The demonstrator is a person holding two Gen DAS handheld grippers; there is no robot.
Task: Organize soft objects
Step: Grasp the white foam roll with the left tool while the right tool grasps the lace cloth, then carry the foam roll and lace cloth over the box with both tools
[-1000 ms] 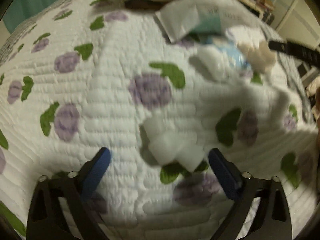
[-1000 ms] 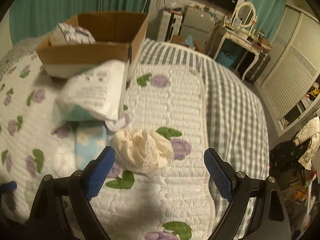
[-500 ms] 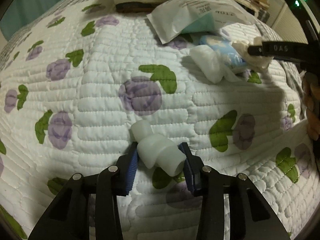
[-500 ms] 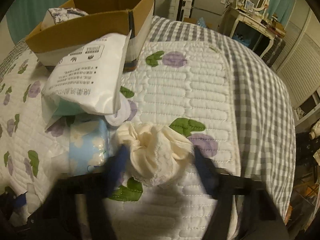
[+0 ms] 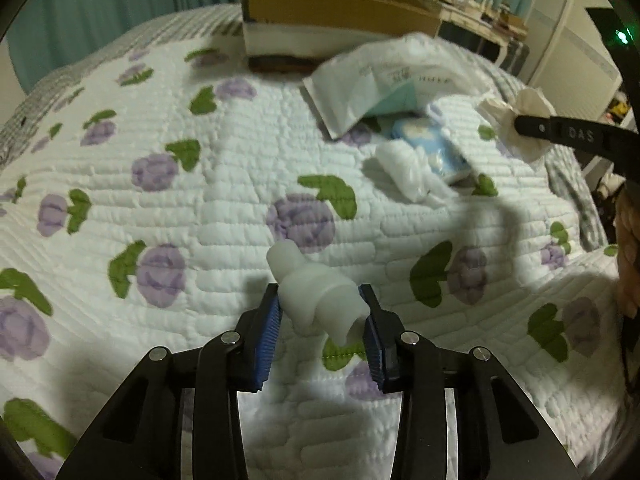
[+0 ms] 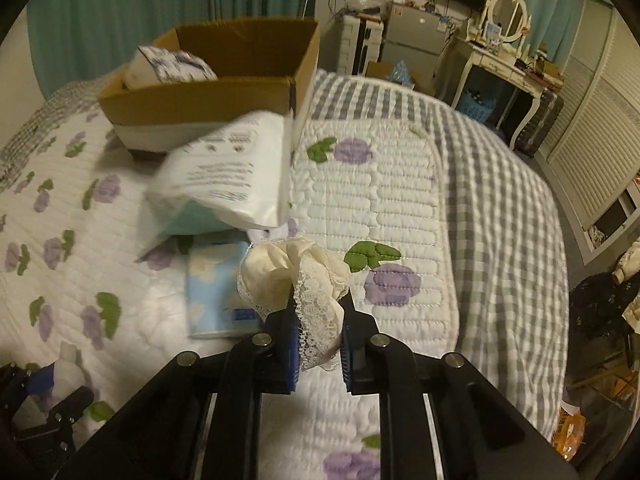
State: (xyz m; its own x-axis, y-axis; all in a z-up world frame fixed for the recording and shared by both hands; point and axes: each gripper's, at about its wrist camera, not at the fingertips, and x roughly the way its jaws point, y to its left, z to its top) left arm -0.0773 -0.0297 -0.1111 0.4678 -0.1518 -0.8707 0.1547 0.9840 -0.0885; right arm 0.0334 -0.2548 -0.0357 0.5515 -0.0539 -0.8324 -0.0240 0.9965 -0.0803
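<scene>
My left gripper [image 5: 320, 316] is shut on a white foam piece [image 5: 316, 292] and holds it just above the flowered quilt [image 5: 160, 216]. My right gripper [image 6: 318, 320] is shut on a cream lace scrunchie [image 6: 296, 276], lifted off the bed; it also shows in the left wrist view [image 5: 516, 120]. A cardboard box [image 6: 224, 88] stands at the far side of the bed with a patterned soft item [image 6: 168, 68] in it. A white plastic pack [image 6: 228, 176], a blue flowered tissue pack [image 6: 216, 288] and a white cotton wad [image 5: 404, 168] lie in front of the box.
The quilt lies over a grey checked bedcover [image 6: 500, 200]. Beyond the bed stand a dressing table with a mirror [image 6: 508, 16], a small fridge [image 6: 412, 32] and louvred doors [image 6: 592, 128]. Teal curtains [image 6: 120, 8] hang behind the box.
Both grippers have closed: the left on the foam piece, the right on the scrunchie. Both have lifted their objects off the quilt, and the views tilted up towards the box.
</scene>
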